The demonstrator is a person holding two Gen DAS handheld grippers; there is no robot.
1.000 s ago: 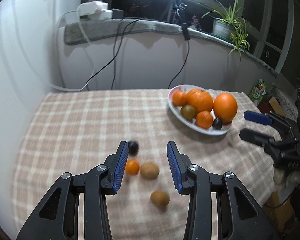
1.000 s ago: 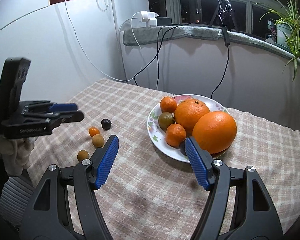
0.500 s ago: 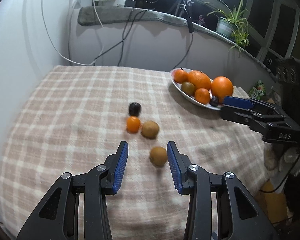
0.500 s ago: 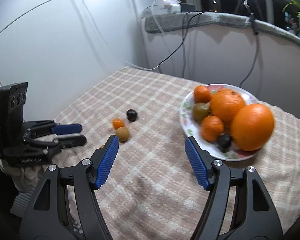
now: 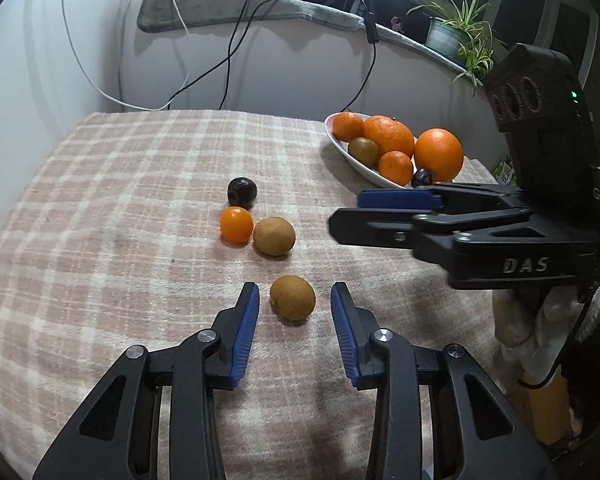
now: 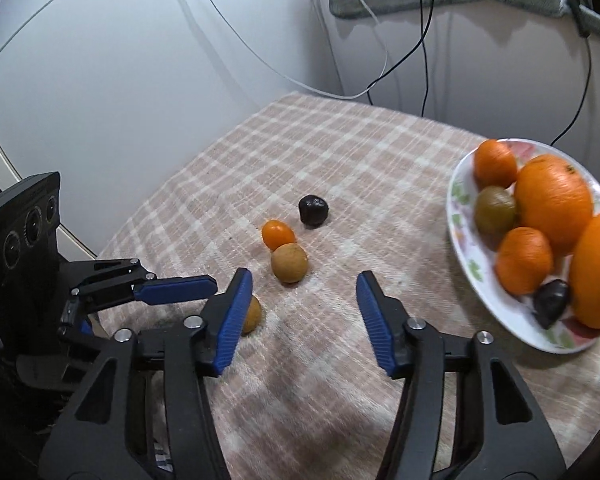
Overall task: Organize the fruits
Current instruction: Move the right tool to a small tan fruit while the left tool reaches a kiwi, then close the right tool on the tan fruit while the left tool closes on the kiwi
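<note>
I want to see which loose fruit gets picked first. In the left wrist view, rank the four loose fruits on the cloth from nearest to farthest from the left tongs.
1. Near brown fruit, between the open left tongs.
2. Second brown fruit, just beyond.
3. Small orange fruit, beside it on the left.
4. Dark fruit, farthest back.

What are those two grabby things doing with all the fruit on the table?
A person is tidying fruit with a claw in each hand. The left claw has its pads on either side of a small brown fruit, closing in but not pinching it yet. The right claw hangs open above the checked cloth, holding nothing, its jaws just narrowed. Another brown fruit, a little orange one and a dark one wait nearby. The plate already holds oranges.
</note>
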